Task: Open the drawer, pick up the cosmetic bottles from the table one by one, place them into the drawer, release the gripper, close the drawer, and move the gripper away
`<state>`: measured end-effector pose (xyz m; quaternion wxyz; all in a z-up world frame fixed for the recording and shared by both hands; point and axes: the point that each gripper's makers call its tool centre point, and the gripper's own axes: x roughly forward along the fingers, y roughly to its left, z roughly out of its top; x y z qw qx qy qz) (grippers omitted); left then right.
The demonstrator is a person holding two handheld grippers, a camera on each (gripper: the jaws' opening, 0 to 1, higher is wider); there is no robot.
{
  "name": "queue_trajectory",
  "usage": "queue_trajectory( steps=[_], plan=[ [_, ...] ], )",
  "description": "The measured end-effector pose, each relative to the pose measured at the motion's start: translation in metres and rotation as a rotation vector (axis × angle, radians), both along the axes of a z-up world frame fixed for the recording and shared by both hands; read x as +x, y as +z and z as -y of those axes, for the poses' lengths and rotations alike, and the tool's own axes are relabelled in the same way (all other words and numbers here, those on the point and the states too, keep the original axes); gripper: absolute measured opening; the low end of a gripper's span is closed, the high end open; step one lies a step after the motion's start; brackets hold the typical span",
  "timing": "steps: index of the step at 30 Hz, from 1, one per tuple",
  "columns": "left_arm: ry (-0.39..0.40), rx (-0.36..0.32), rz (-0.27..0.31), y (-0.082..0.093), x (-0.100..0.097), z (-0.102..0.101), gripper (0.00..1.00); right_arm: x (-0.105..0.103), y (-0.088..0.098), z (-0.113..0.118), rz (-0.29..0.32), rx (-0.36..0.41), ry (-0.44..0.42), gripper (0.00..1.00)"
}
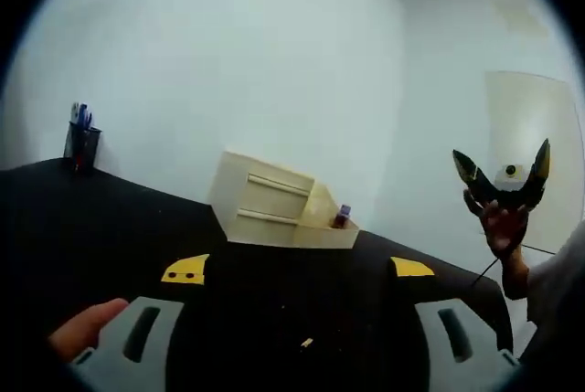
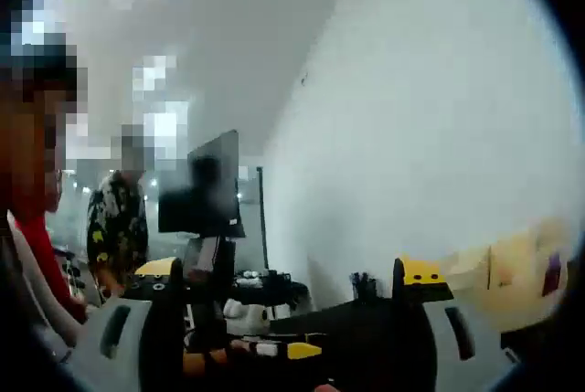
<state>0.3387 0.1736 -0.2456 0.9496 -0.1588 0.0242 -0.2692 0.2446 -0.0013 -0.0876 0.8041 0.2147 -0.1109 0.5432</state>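
In the left gripper view we see a black table [image 1: 110, 218] running across the lower half under a plain pale wall [image 1: 238, 54], with a light door [image 1: 535, 136] at three o'clock. A cream drawer unit [image 1: 274, 202] sits on the table at centre, its lower drawer [image 1: 327, 227] pulled out toward four o'clock, and a small cosmetic bottle [image 1: 342, 217] with a dark cap stands inside that drawer at its right end. At nine o'clock a dark pen holder [image 1: 80, 143] with blue pens stands near the table's far edge. The left gripper [image 1: 297, 269] rises from six o'clock with its yellow-tipped jaws set wide apart and nothing between them; a fingertip [image 1: 87, 326] of the holding hand shows at seven o'clock. At three o'clock the right gripper [image 1: 503, 171] is held up off the table in a hand [image 1: 503, 227], its two dark jaws spread in a V, holding nothing. In the right gripper view we look along the same table [image 2: 366, 328] toward a room with a dark monitor [image 2: 206, 186] at nine o'clock and a person in a patterned shirt [image 2: 114, 227] beyond; the drawer unit [image 2: 512, 259] is blurred at three o'clock
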Motion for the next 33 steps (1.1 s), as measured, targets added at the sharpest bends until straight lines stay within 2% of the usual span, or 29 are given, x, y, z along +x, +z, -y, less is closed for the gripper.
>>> queue_trajectory(
  steps=[2, 4, 5, 6, 7, 9, 10, 11, 13, 15, 16, 18, 20, 21, 23, 26, 28, 30, 33],
  plan=[
    [-0.006, 0.005, 0.003, 0.000, -0.001, 0.002, 0.71, 0.015, -0.013, 0.017, -0.003, 0.008, -0.115, 0.93],
    [-0.012, 0.007, -0.004, 0.000, -0.001, 0.005, 0.73, 0.028, -0.025, 0.031, 0.001, -0.035, -0.189, 0.93],
    [-0.002, 0.005, -0.025, -0.002, -0.001, 0.004, 0.75, 0.035, -0.037, 0.036, -0.023, -0.072, -0.212, 0.93],
    [0.055, 0.002, -0.095, -0.011, 0.003, -0.002, 0.76, 0.037, -0.039, 0.038, -0.032, -0.077, -0.210, 0.93],
    [0.102, 0.046, -0.166, -0.023, 0.005, -0.009, 0.74, 0.040, -0.043, 0.039, -0.031, -0.098, -0.204, 0.91],
    [0.201, 0.123, -0.261, -0.042, 0.005, -0.020, 0.63, 0.040, -0.063, 0.036, -0.083, -0.195, -0.164, 0.77],
    [0.199, 0.121, -0.235, -0.039, 0.006, -0.014, 0.58, 0.044, -0.071, 0.036, -0.088, -0.236, -0.166, 0.67],
    [0.197, 0.106, -0.233, -0.035, 0.005, -0.009, 0.58, 0.051, -0.078, 0.038, -0.080, -0.279, -0.198, 0.62],
    [0.189, 0.098, -0.222, -0.027, 0.001, 0.002, 0.62, 0.065, -0.096, 0.039, -0.015, -0.397, -0.254, 0.60],
    [0.192, 0.111, -0.226, -0.020, -0.003, 0.011, 0.62, 0.067, -0.110, 0.033, 0.010, -0.477, -0.228, 0.58],
    [0.198, 0.124, -0.271, -0.024, -0.006, 0.014, 0.56, 0.071, -0.115, 0.031, 0.027, -0.510, -0.230, 0.56],
    [0.215, 0.143, -0.312, -0.028, -0.009, 0.020, 0.51, 0.073, -0.122, 0.027, 0.056, -0.569, -0.211, 0.54],
    [0.243, 0.150, -0.366, -0.038, -0.011, 0.023, 0.48, 0.074, -0.125, 0.021, 0.082, -0.601, -0.193, 0.53],
    [0.259, 0.154, -0.411, -0.045, -0.014, 0.023, 0.45, 0.081, -0.125, 0.022, 0.091, -0.610, -0.194, 0.52],
    [0.298, 0.152, -0.444, -0.054, -0.017, 0.023, 0.42, 0.081, -0.124, 0.018, 0.115, -0.619, -0.195, 0.49],
    [0.367, 0.153, -0.455, -0.060, -0.022, 0.024, 0.41, 0.082, -0.123, 0.009, 0.150, -0.637, -0.189, 0.48],
    [0.372, 0.151, -0.467, -0.063, -0.026, 0.030, 0.37, 0.080, -0.122, -0.002, 0.169, -0.645, -0.184, 0.45],
    [0.415, 0.163, -0.480, -0.065, -0.026, 0.028, 0.37, 0.082, -0.119, -0.007, 0.175, -0.648, -0.182, 0.42],
    [0.489, 0.199, -0.456, -0.063, -0.028, 0.024, 0.36, 0.088, -0.111, -0.017, 0.167, -0.634, -0.175, 0.38]
  ],
)
